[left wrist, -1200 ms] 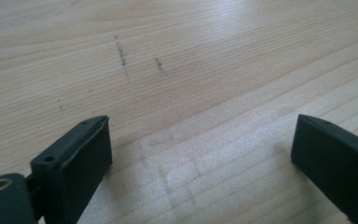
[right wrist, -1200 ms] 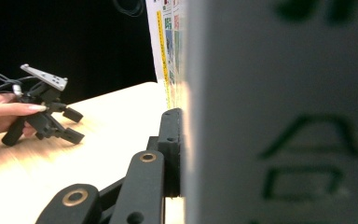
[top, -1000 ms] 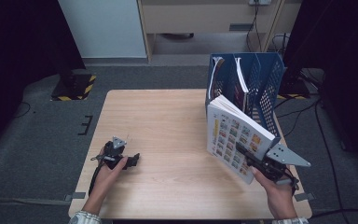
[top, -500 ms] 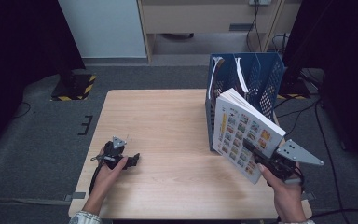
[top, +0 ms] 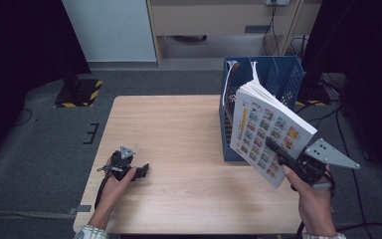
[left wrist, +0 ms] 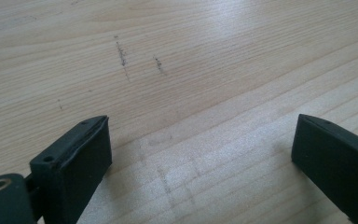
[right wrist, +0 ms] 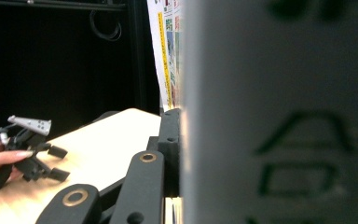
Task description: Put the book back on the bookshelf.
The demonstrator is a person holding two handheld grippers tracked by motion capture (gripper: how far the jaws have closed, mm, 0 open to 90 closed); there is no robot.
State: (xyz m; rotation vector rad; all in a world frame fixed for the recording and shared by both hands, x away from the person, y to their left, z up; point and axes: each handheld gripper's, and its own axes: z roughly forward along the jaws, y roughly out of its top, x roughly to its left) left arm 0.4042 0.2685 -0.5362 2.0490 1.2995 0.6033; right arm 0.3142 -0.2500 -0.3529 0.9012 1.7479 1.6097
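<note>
1. R gripper (top: 278,158) clamped on lower edge of catalogue (top: 268,130), jaws closed on it; book held tilted, off the table (top: 179,129), just in front of blue file rack (top: 278,74), near its front right corner.
2. L gripper (top: 142,172) well left of rack, low over table, jaws wide apart, holding nothing.
3. White papers (top: 231,79) stand in rack.
</note>
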